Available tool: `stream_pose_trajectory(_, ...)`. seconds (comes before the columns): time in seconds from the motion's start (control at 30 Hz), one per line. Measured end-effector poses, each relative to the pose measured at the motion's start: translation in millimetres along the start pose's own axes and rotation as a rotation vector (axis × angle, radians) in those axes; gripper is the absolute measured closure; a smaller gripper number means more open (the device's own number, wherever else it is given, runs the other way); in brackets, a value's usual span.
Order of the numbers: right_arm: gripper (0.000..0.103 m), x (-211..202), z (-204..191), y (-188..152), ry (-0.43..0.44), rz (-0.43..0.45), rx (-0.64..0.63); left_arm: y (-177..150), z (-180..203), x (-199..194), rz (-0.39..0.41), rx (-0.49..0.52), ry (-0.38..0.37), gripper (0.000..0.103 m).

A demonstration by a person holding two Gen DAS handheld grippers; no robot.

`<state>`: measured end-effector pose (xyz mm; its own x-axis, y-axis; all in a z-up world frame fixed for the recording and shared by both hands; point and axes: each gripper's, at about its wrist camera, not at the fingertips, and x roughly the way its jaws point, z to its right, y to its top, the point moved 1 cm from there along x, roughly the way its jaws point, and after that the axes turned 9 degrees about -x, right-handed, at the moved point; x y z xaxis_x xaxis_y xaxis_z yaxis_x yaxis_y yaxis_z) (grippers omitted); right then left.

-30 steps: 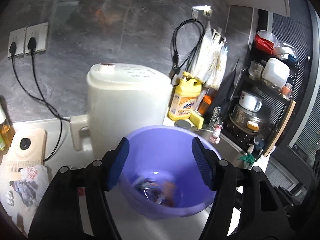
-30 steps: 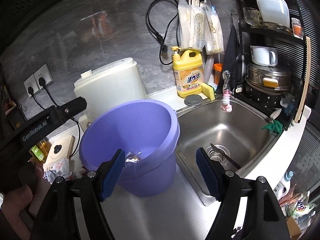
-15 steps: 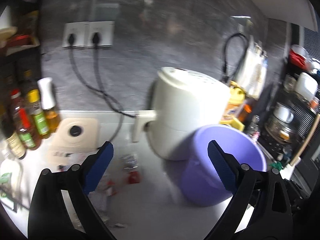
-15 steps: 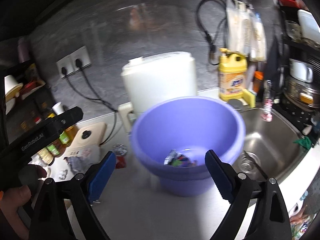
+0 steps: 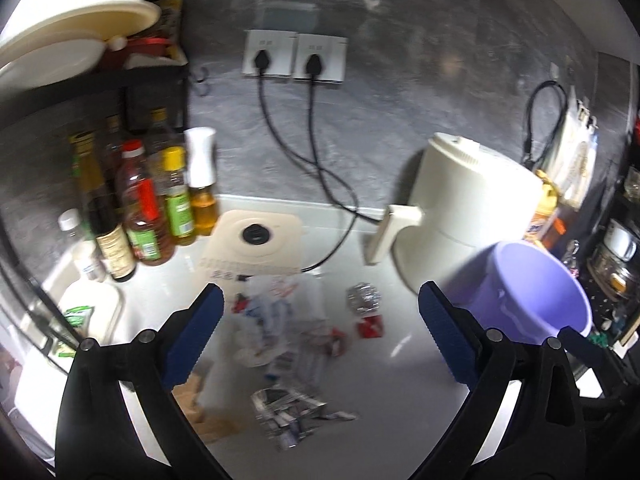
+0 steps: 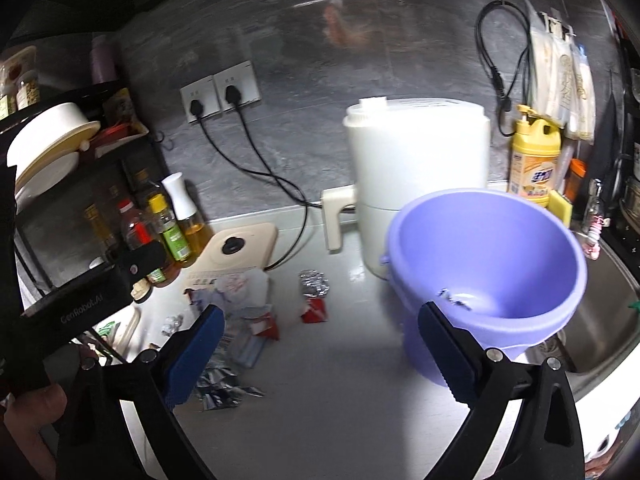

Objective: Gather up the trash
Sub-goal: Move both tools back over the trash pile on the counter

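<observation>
Trash (image 5: 288, 320) scattered on tabletop (image 5: 400, 392) left of purple bucket (image 6: 492, 264), directly ahead between left gripper (image 5: 320, 336) fingers; nearer left. Both spread wide, empty; right gripper (image 6: 320, 354) between trash and bucket.

Trash pile (image 5: 288, 332) on the table (image 5: 400, 380), left of the bucket (image 6: 492, 280); appliance (image 6: 420, 176) behind the bucket, sink (image 6: 600, 320) to its right, bottles (image 5: 152, 208) at far left.

black gripper frames, blue ribbed pads (image 5: 192, 340), silver screws.
</observation>
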<state>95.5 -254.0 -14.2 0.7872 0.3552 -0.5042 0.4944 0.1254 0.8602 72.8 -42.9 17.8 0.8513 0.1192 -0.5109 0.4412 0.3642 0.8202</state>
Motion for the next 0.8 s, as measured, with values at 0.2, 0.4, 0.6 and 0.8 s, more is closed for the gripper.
stream_pose_trajectory(0.2, 0.008, 7.5, -24.3, -6.7, 0.034, -0.021, -0.015, -4.5, -29.3, -8.6, -0.002, -0.006, 0.064, 0.006)
stream_pose_trajectory(0.4, 0.008, 16.6, -48.6, -16.3, 0.059, -0.056, -0.029, -13.1, -59.9, -16.9, -0.017, -0.026, 0.110, 0.006)
stream_pose_trajectory(0.6, 0.008, 24.0, -70.0, -26.2, 0.067, -0.100, -0.054, -24.7, -90.7, -19.0, -0.033, -0.074, 0.117, 0.006)
stream_pose_trajectory(0.8, 0.014, 32.1, -82.4, -39.0, 0.066, -0.155, -0.088, -44.1, -111.1, -5.2, -0.086, -0.111, 0.102, 0.006)
